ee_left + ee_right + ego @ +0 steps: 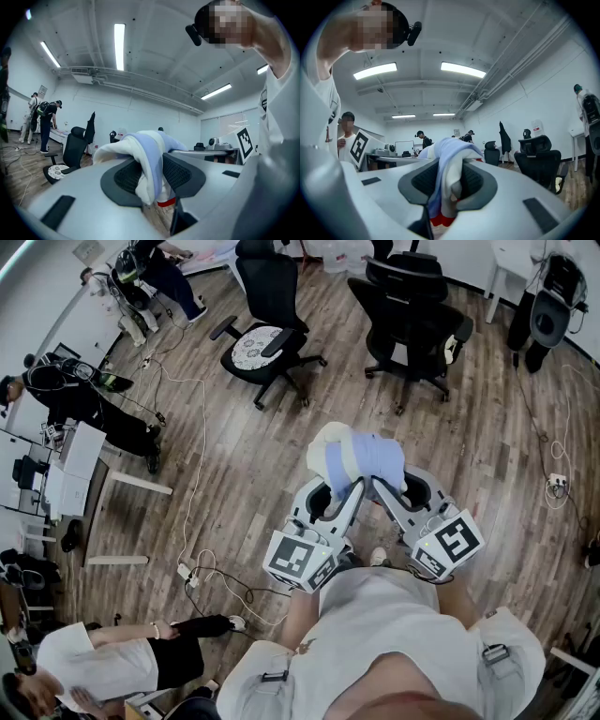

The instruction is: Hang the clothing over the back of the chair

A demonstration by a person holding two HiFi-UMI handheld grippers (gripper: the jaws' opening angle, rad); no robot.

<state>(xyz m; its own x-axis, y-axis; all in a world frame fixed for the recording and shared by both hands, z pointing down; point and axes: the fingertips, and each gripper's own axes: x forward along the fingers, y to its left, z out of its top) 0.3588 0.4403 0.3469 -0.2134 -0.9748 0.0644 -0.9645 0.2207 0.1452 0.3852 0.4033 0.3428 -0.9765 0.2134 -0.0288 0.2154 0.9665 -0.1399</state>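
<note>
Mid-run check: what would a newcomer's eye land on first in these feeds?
The bunched white and pale blue clothing, raised in front of the person and pinched from both sides by the left gripper and the right gripper. Beyond it, at the head view's top, a black office chair with a patterned seat and a second black chair stand on the wood floor.

My clothing (359, 457) is a soft, bunched bundle of white and pale lilac-blue with a scrap of red low down. It is up off the floor, its folds pinched in both my left gripper (349, 491) and my right gripper (382, 489). The black chair with a patterned seat (265, 329) and a second black chair (412, 315) stand upright, well apart from it.
</note>
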